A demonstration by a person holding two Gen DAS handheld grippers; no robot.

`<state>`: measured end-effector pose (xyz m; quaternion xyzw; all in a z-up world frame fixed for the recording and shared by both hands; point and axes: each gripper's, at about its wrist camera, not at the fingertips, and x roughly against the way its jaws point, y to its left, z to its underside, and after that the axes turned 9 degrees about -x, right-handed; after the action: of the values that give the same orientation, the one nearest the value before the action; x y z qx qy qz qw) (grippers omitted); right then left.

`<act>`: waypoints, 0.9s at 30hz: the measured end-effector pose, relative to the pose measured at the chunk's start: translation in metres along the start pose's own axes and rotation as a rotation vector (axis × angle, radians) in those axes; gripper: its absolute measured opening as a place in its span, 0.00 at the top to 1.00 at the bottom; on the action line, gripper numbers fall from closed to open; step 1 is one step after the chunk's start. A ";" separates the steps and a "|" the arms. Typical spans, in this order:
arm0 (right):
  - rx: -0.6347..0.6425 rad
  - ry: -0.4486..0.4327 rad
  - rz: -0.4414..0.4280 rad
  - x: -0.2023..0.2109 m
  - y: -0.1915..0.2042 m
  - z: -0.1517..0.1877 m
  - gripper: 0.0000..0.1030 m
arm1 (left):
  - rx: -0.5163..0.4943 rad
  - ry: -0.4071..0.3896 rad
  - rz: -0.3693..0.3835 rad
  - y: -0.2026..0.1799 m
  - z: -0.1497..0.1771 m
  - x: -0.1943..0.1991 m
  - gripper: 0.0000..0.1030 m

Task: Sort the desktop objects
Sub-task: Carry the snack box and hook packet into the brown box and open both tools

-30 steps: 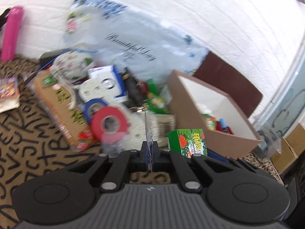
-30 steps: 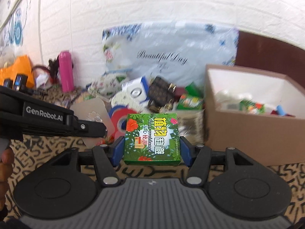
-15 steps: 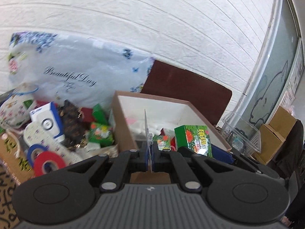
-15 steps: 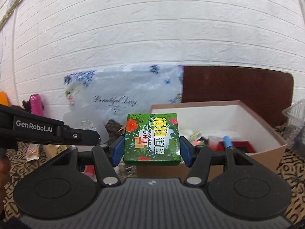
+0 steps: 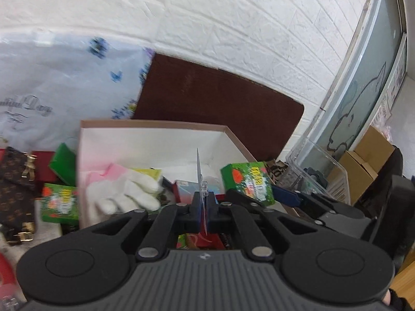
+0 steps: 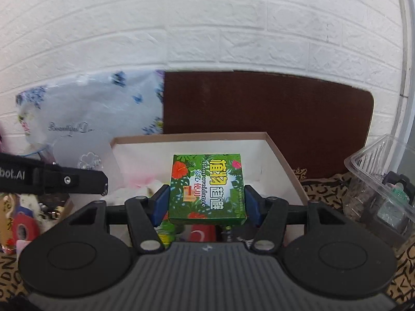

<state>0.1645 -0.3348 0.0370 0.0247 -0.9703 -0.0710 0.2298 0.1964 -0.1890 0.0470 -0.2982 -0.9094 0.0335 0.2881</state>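
My right gripper (image 6: 206,204) is shut on a green leaf-printed box (image 6: 206,188) and holds it over the open cardboard box (image 6: 282,160). The same green box (image 5: 247,184) and right gripper show at the right of the left wrist view. My left gripper (image 5: 203,212) is shut on a thin clear plastic card (image 5: 199,171), held edge-on above the cardboard box (image 5: 238,140). The card (image 6: 85,153) also shows at the left of the right wrist view. Inside the box lie a white glove (image 5: 124,194) and several small packets.
A pile left of the box holds a green packet (image 5: 59,202), a brown patterned pouch (image 5: 15,194) and red tape (image 6: 22,230). A printed plastic bag (image 5: 52,90) and a brown board (image 6: 259,103) lean on the brick wall. A clear plastic tray (image 6: 378,189) stands right.
Both grippers have moved forward and closer over the cardboard box, each keeping its object. The box now fills more of both views and the desk pile has slid out to the left.
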 end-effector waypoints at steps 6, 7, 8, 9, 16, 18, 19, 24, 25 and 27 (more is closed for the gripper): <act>0.031 0.125 0.056 -0.058 -0.019 -0.013 0.43 | 0.072 0.078 0.000 0.012 -0.018 -0.065 1.00; 0.037 0.143 0.063 -0.068 -0.022 -0.015 0.43 | 0.068 0.084 -0.002 0.013 -0.021 -0.073 1.00; 0.039 0.161 0.070 -0.077 -0.024 -0.017 0.43 | 0.064 0.089 -0.006 0.013 -0.024 -0.081 1.00; 0.042 0.181 0.073 -0.086 -0.026 -0.018 0.43 | 0.063 0.092 -0.013 0.014 -0.026 -0.088 1.00; 0.012 0.311 0.064 -0.136 -0.032 -0.038 0.42 | 0.086 0.116 -0.052 0.034 -0.036 -0.127 1.00; 0.035 0.336 0.086 -0.144 -0.030 -0.042 0.42 | 0.095 0.122 -0.053 0.040 -0.036 -0.133 1.00; 0.037 0.348 0.094 -0.149 -0.030 -0.044 0.42 | 0.101 0.123 -0.060 0.042 -0.035 -0.135 0.99; 0.054 0.352 0.094 -0.160 -0.027 -0.048 0.41 | 0.148 0.125 -0.100 0.056 -0.033 -0.133 0.63; 0.056 0.356 0.095 -0.160 -0.027 -0.049 0.41 | 0.158 0.127 -0.109 0.059 -0.033 -0.132 0.51; 0.049 0.338 0.104 -0.157 -0.029 -0.050 0.28 | 0.184 0.118 -0.115 0.065 -0.034 -0.126 0.33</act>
<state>0.3276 -0.3567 0.0072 -0.0083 -0.9192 -0.0300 0.3925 0.3318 -0.2102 -0.0037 -0.2193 -0.8994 0.0825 0.3689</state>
